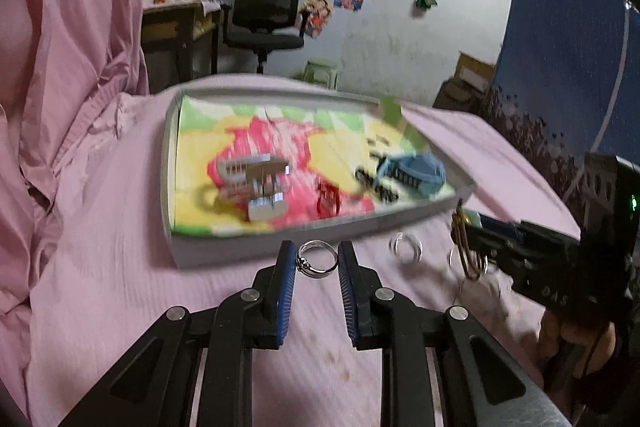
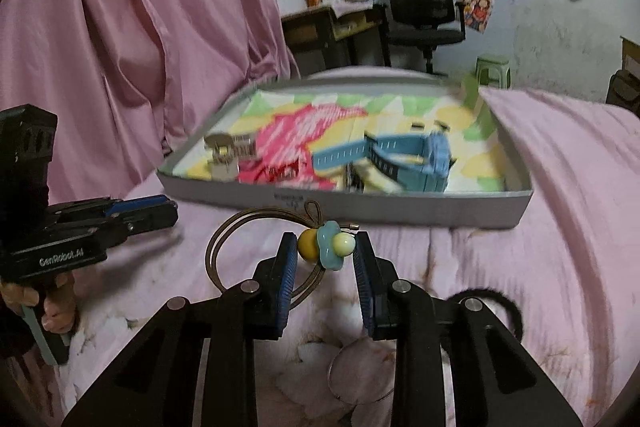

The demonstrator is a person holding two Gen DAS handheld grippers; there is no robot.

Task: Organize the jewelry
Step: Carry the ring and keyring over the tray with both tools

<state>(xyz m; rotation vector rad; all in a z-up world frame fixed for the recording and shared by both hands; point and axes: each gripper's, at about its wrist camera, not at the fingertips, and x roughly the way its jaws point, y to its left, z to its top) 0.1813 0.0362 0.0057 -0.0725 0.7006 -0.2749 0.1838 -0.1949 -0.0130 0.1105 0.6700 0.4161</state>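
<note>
Left wrist view shows the left gripper (image 1: 318, 261) clenched on a silver ring (image 1: 318, 260), both blue pads pressing its sides, so the ring hangs just in front of the tray (image 1: 208, 247) and above the pink bedsheet (image 1: 100, 267). I think it is held by the band like this so it cannot slip while it is carried over the low tray wall. Another ring (image 1: 406, 247) lies on the sheet to the right.

In the right wrist view, the right gripper (image 2: 326, 251) is grasping a hair tie by its blue flower bead (image 2: 330, 250), and the brown cord loop dangles to the left. The tray (image 2: 400, 213) already holds a blue watch (image 2: 400, 151) and some metal clips (image 2: 228, 153), so probably both pieces go there next.
</note>
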